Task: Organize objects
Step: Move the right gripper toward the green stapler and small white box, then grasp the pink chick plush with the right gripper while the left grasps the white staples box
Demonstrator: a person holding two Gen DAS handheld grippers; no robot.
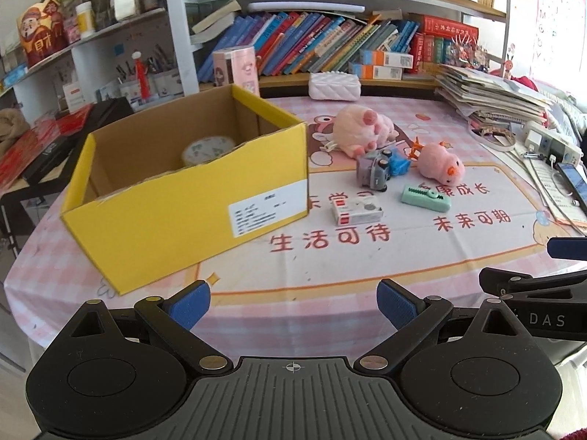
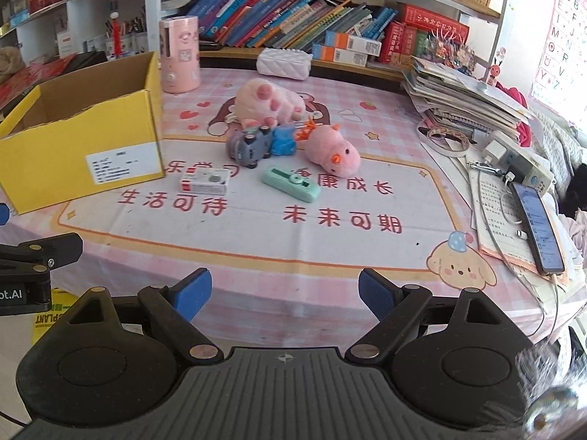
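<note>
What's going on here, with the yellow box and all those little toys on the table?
Someone is tidying with two handheld grippers. Both the left gripper and the right gripper are open, empty and short of the toys. The yellow box already holds a round tin. Two pink plush toys, a toy truck, a green case and a small white box still lie on the tablecloth.

Table mat (image 2: 256, 242) reads "生活可待" and "未来可期"; right tool's (image 1: 567, 275) arm reads "DAS".
</note>
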